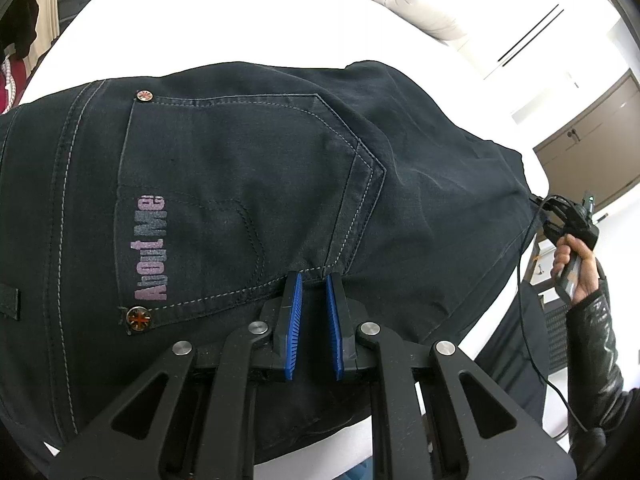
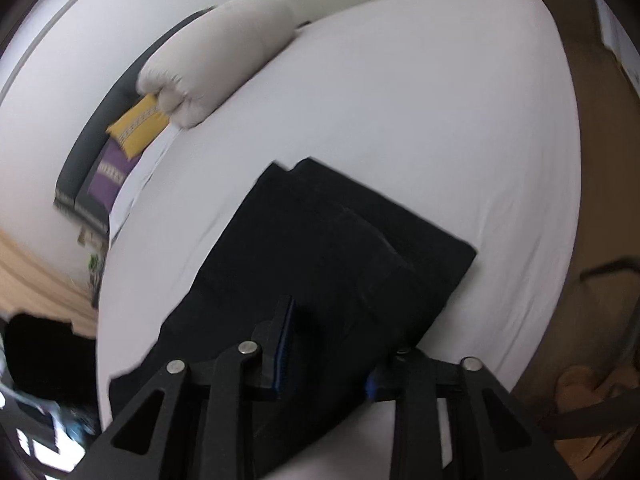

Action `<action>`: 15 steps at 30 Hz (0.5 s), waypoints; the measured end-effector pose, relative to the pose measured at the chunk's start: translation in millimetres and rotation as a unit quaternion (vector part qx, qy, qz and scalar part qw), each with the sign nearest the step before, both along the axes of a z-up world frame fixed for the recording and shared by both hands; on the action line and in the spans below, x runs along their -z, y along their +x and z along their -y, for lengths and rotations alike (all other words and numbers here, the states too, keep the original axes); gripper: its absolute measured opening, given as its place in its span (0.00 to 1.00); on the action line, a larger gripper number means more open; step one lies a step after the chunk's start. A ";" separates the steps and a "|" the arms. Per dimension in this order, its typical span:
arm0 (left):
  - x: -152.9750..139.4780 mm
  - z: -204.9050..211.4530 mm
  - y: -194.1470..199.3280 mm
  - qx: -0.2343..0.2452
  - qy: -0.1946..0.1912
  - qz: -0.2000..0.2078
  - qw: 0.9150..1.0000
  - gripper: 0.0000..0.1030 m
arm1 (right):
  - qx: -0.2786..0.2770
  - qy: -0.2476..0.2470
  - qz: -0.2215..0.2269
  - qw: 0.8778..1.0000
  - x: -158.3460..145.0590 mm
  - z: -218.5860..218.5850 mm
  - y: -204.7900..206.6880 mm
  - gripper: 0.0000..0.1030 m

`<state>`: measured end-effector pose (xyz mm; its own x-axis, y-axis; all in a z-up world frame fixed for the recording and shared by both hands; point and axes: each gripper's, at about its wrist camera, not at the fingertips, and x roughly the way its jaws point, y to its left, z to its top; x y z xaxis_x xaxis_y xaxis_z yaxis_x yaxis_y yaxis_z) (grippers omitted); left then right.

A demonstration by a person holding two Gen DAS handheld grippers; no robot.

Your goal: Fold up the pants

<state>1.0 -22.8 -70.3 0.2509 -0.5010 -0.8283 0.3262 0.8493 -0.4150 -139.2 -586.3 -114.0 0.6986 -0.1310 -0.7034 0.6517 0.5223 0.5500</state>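
Observation:
Dark navy pants [image 1: 248,184] lie on a white bed, back pocket up, with "About Me" printed on it. My left gripper [image 1: 313,280] hovers low over the pocket's lower edge, its blue pads a small gap apart, nothing between them. In the right wrist view the pants [image 2: 340,248] lie folded as a dark slab. My right gripper [image 2: 332,320] is over their near end, jaws wide apart; the right finger is mostly hidden by cloth. The right gripper also shows in the left wrist view [image 1: 576,216], held in a hand at the pants' far end.
The white bed [image 2: 420,112] extends beyond the pants. A rolled beige duvet [image 2: 216,60] and yellow and purple pillows [image 2: 136,124] lie at its head. A wooden door [image 1: 592,136] and the floor are beyond the bed's edge.

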 end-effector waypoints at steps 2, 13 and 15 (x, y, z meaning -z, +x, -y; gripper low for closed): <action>0.1 -0.2 0.8 0.000 0.001 -0.001 1.000 0.12 | -0.002 0.011 0.008 1.000 0.3 6.5 1.2 0.05; -1.4 8.5 -0.8 0.016 -0.004 0.009 1.000 0.12 | 0.040 0.008 0.051 0.998 4.0 20.0 -16.2 0.02; 0.6 7.0 -3.5 0.019 -0.011 0.016 1.000 0.12 | 0.056 0.055 0.076 0.994 35.2 24.9 -27.2 0.00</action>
<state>-2.6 -29.8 -70.9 0.2574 -0.5277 -0.8095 0.3704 0.8276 -0.4217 -166.4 -611.2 -149.2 0.7831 -0.1418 -0.6054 0.6076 0.3818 0.6965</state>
